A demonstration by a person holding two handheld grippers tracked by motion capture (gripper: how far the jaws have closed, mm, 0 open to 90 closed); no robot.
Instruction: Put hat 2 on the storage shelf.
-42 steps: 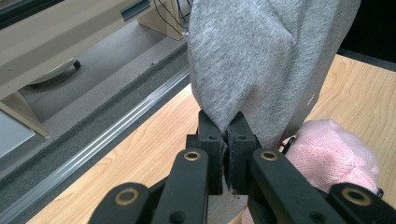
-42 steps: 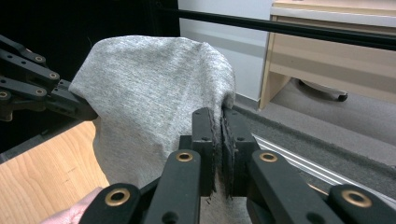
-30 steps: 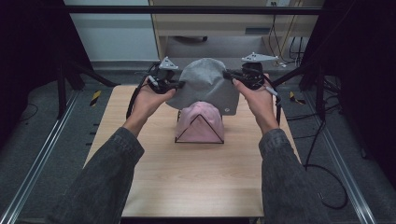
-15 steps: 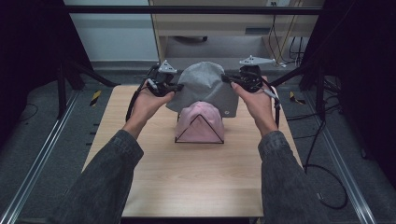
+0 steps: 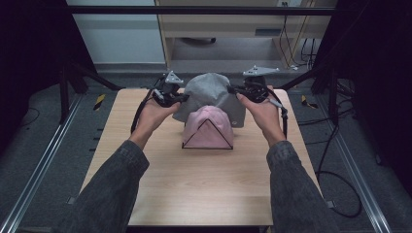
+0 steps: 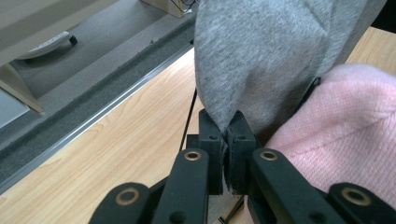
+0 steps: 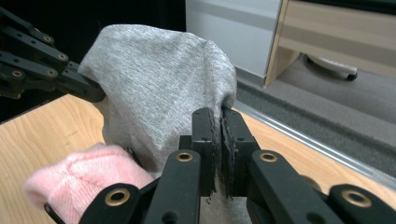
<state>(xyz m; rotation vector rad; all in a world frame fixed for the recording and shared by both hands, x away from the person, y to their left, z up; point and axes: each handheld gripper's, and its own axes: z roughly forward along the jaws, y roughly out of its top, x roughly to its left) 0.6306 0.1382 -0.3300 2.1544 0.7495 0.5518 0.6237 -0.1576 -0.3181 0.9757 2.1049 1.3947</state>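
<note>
A grey knit hat (image 5: 209, 93) hangs stretched between both grippers above a pink knit hat (image 5: 208, 127) that sits on a black wire triangular stand (image 5: 207, 146) at the table's middle. My left gripper (image 5: 180, 98) is shut on the grey hat's left edge (image 6: 233, 88); its jaws (image 6: 227, 140) pinch the fabric, with the pink hat (image 6: 341, 140) just to the right. My right gripper (image 5: 232, 90) is shut on the hat's right edge (image 7: 163, 93); the fabric sits between its pads (image 7: 218, 135). The pink hat (image 7: 84, 177) shows below, and the left gripper (image 7: 91, 93) beyond it.
The wooden table (image 5: 194, 194) has bare room in front of the stand. Cables trail from both grippers. Behind the table run a grey floor strip and a wooden shelf unit (image 5: 228, 24). Dark frame legs stand at either side.
Both grippers have come down a little with the grey hat, the left one more, so the hat sits lower over the pink hat.
</note>
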